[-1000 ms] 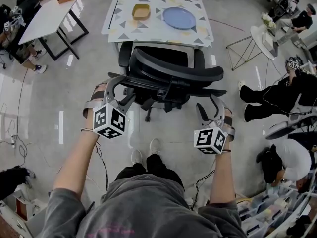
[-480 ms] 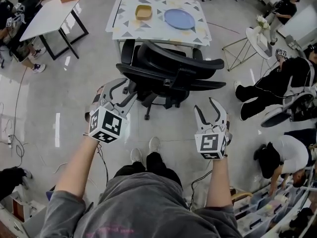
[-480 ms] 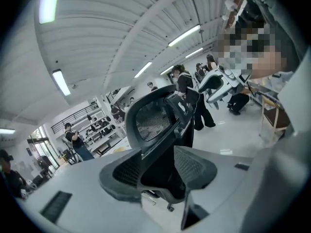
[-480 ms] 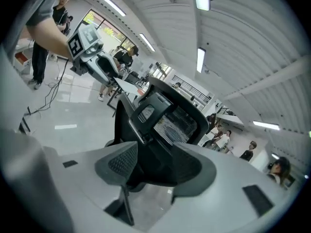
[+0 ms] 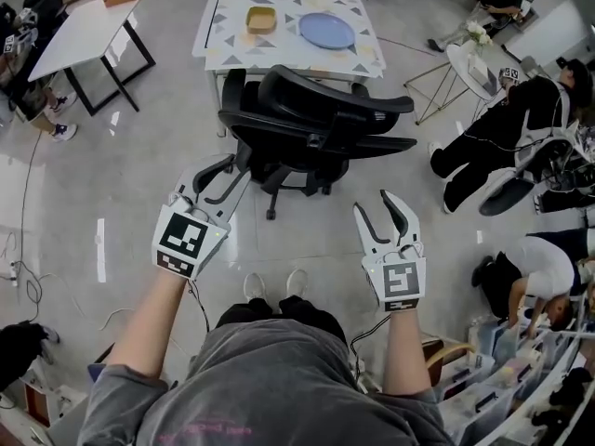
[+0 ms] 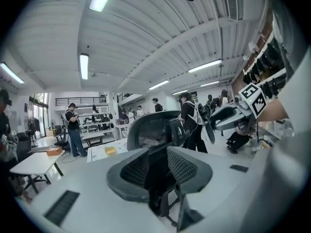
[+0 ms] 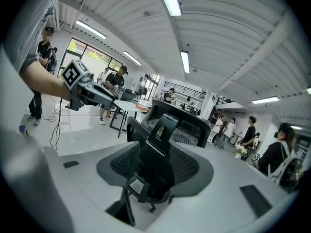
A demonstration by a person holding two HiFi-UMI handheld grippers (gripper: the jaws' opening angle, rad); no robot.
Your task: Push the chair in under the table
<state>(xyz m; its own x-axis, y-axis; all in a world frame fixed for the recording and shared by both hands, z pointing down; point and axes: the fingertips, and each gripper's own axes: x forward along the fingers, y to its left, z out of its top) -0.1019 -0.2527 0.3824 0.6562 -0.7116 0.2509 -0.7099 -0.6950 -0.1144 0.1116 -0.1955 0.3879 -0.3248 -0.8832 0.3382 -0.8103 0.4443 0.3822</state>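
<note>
A black office chair (image 5: 316,119) stands with its seat against the front edge of the pattern-topped table (image 5: 363,59), backrest toward me. The table carries a yellow bowl (image 5: 263,19) and a blue plate (image 5: 326,30). My left gripper (image 5: 216,177) hangs a short way off the chair's left rear, jaws closing with nothing between them. My right gripper (image 5: 376,207) hovers over bare floor behind the chair's right side, jaws wide and closing, also empty. In the left gripper view the chair (image 6: 155,127) shows beyond the fingers (image 6: 131,171); in the right gripper view the chair (image 7: 177,123) does too.
A white table (image 5: 84,31) stands at the back left. People sit at the right (image 5: 502,128) beside a round side table (image 5: 469,63). Cables trail over the floor at left (image 5: 28,277). Storage bins (image 5: 521,379) crowd the lower right. My shoes (image 5: 270,286) are behind the chair.
Both grippers have drawn back from the chair's backrest toward me and rolled. The left jaws have narrowed. The chair stays at the table.
</note>
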